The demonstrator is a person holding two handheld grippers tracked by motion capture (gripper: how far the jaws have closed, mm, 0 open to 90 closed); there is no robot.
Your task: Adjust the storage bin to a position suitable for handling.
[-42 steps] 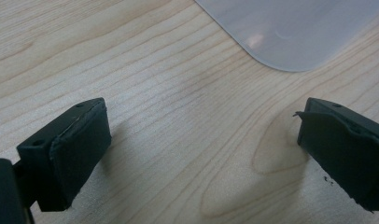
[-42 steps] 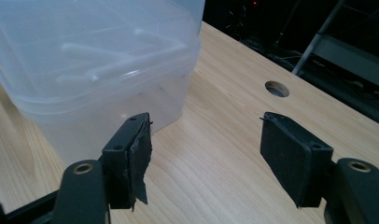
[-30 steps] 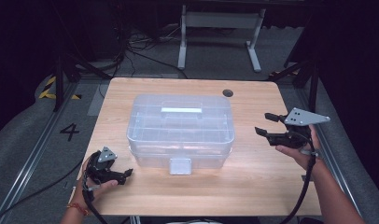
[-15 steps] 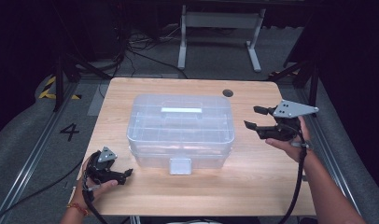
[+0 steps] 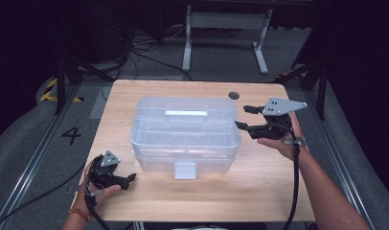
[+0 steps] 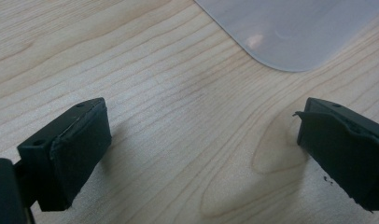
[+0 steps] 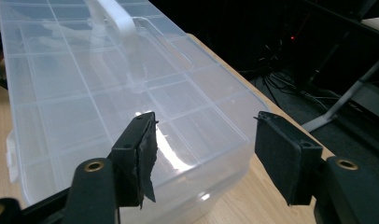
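Clear plastic box [image 5: 185, 134] sits closed; right gripper [image 5: 245, 117], wide open and empty, should approach its end slowly; left gripper [image 5: 128, 178] rests open, empty.

Clear box [image 5: 185, 132] blocks table [image 5: 259, 191] centre; front edge free.

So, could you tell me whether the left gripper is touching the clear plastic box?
Apart. The high view shows the left gripper short of the clear plastic box, bare table between them.

Wooden table [image 5: 259, 191], grey floor marked "4" [image 5: 71, 135], white metal stand [image 5: 225, 21] behind.
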